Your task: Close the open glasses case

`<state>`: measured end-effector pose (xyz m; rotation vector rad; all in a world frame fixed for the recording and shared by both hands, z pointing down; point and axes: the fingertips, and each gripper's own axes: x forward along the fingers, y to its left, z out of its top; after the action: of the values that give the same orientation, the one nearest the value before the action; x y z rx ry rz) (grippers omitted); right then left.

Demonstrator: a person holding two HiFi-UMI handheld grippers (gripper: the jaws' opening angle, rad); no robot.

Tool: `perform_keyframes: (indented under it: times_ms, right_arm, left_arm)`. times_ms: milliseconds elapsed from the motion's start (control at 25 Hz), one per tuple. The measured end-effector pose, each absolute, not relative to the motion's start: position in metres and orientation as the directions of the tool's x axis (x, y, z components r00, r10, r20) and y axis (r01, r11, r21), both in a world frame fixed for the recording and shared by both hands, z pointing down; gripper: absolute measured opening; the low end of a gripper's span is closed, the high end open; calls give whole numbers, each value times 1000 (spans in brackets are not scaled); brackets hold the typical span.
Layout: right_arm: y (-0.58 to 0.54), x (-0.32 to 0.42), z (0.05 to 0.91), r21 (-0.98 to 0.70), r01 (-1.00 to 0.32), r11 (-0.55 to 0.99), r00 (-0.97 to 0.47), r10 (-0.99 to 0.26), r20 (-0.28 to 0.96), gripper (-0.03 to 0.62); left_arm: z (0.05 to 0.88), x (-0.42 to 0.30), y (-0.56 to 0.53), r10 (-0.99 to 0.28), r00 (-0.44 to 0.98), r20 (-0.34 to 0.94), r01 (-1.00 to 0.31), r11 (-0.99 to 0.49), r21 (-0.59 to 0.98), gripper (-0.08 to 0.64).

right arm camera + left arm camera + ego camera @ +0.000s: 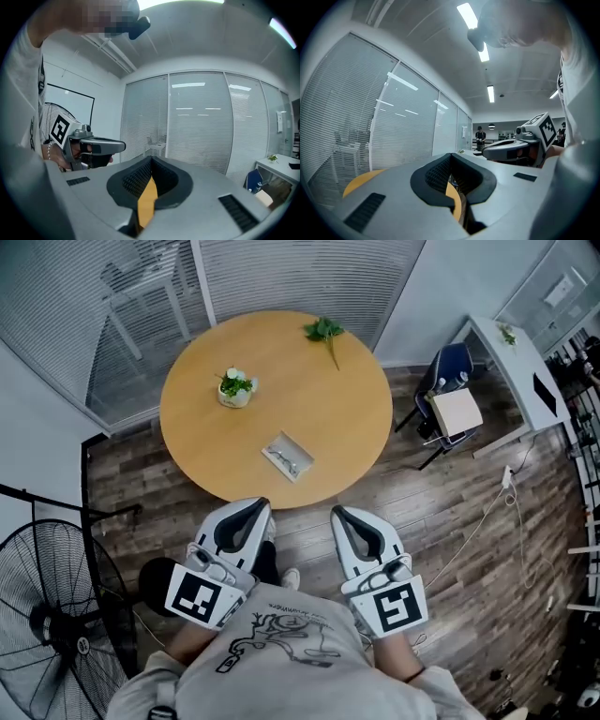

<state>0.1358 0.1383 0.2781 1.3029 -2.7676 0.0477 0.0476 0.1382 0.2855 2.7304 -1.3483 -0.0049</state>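
The flat grey open glasses case (288, 457) lies near the front edge of the round wooden desk (361, 418), well ahead of both tools. The left tool (261, 505) and right tool (337, 513) hang close to the body, jaws together and empty. The case looks light, stiff and likely to slide on the desk. It is best pinned at one edge while the free flap is folded over.

The room is bright all over. Long lights (467, 15) on the ceiling glow so white that they look washed out. The table (309, 427) is lit evenly, with only faint, soft shadows. The left gripper (261, 505) and right gripper (338, 513) look bright white from above. Every picture bends at the edges like a fish eye, so the straight blinds (197, 126) curve. The gripper views have dark corners.
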Motion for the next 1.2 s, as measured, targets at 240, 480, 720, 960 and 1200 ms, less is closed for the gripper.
perform_keyframes:
  times_ms: [240,480,720,960,1200]
  right_arm:
    - [107,123,277,9,-770,638,-635,-767,89,8]
    - [74,108,277,5,-771,637,-634,-768,92,8]
    - [43,95,279,2,-770,638,-635,-766,99,9]
    - [13,81,279,-2,-775,632,-629,-771,99,8]
    - [-15,68,282,-12,-774,633,-631,-769,103,9]
  left_arm:
    - [284,37,107,-787,616,42,-787,-611,88,20]
    - [286,22,73,-785,618,49,-785,-612,94,20]
    - [288,10,42,-784,619,51,-784,-612,101,20]
    - [289,-4,13,-781,623,53,-781,-615,109,20]
    - [292,-15,-16,-776,629,57,-776,-620,114,20]
